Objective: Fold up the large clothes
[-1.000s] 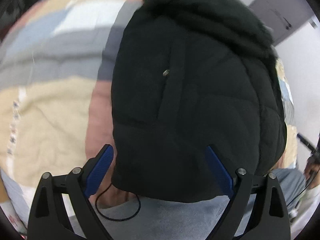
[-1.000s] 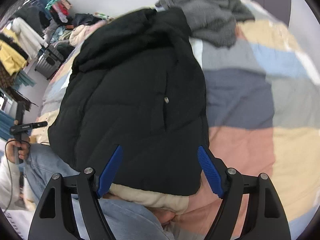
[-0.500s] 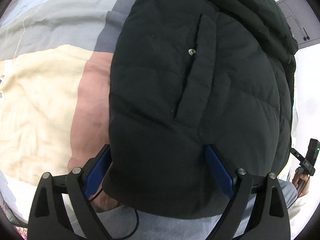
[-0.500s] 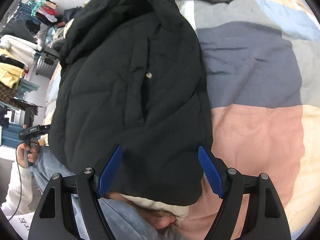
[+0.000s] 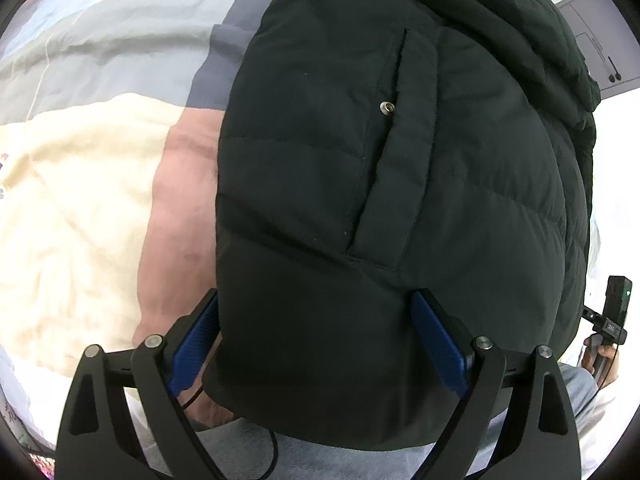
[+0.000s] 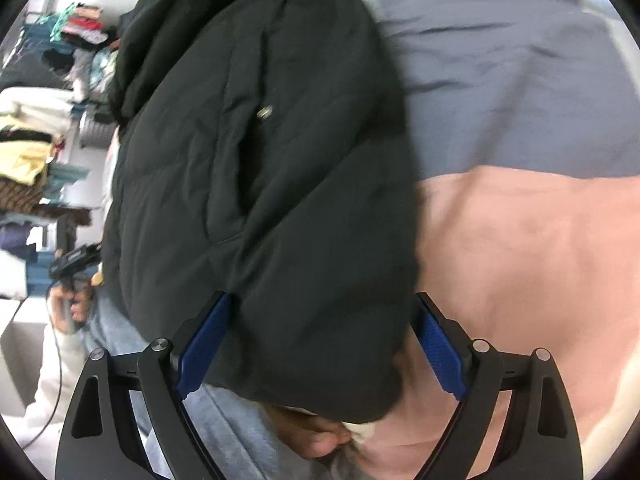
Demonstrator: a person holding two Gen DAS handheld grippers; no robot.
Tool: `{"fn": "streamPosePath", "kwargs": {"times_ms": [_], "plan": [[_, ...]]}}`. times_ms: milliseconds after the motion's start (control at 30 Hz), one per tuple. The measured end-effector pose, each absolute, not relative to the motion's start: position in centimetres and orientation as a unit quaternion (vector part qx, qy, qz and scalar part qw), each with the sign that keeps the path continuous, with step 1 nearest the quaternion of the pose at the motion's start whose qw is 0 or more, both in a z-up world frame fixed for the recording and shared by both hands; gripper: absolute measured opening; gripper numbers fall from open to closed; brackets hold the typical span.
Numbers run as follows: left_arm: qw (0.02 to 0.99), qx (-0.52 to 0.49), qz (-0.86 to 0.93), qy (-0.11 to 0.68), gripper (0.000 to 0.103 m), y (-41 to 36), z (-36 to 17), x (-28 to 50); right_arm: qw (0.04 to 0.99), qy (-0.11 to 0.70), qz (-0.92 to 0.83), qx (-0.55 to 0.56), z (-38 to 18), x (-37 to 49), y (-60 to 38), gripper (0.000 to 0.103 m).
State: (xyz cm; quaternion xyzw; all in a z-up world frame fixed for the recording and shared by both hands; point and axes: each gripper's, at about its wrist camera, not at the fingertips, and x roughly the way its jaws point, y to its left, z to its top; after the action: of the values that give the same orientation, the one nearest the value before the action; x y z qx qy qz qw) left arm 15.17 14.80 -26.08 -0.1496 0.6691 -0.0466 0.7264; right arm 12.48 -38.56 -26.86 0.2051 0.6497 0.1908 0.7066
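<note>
A large black puffer jacket (image 5: 400,184) lies on a patchwork bedspread (image 5: 88,168), with its hem towards me and its hood at the far end. A pocket flap with a metal snap (image 5: 386,107) shows on it. My left gripper (image 5: 316,336) is open, its blue pads either side of the jacket's hem. In the right wrist view the same jacket (image 6: 260,184) fills the middle. My right gripper (image 6: 320,340) is open around the hem, near its right corner. Neither gripper holds the fabric.
The bedspread (image 6: 520,220) has pink, grey-blue and cream patches. A person's jeans-clad legs (image 6: 224,428) sit under the hem. A hand with the other gripper's handle (image 6: 74,272) shows at left. Shelves with piled clothes (image 6: 36,128) stand beyond the bed.
Both grippers have moved closer to the jacket's hem and lower, so the jacket fills more of each view. Both have stayed open.
</note>
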Motion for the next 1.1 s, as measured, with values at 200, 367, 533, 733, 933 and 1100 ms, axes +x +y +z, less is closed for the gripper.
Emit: {"fn": "streamPosePath", "kwargs": {"times_ms": [200,367,533,733,933,1100], "plan": [[0.725,-0.153,-0.061,0.669,0.088,14.1,-26.2,16.2,0.695,0.656,0.235,0.18,-26.4,13.0,-36.8,0.091],[0.723,-0.165,-0.091,0.665,0.065,13.2,-26.6,16.3,0.69,0.642,0.289,0.167,-24.8,12.6,-35.8,0.072],[0.729,-0.16,-0.12,0.654,0.037,11.8,-25.9,16.3,0.718,0.622,0.284,0.132,-22.2,12.0,-35.1,0.019],[0.75,-0.211,-0.165,0.605,0.011,11.9,-21.1,16.6,0.784,0.549,0.275,0.088,-14.7,11.4,-33.2,0.008],[0.79,-0.246,-0.2,0.524,0.007,12.7,-12.8,16.3,0.851,0.459,0.251,0.054,-6.0,10.1,-31.7,0.006],[0.796,-0.286,-0.203,0.493,0.005,15.9,-9.4,14.7,0.874,0.412,0.239,0.092,-1.5,7.9,-32.8,0.006]]}}
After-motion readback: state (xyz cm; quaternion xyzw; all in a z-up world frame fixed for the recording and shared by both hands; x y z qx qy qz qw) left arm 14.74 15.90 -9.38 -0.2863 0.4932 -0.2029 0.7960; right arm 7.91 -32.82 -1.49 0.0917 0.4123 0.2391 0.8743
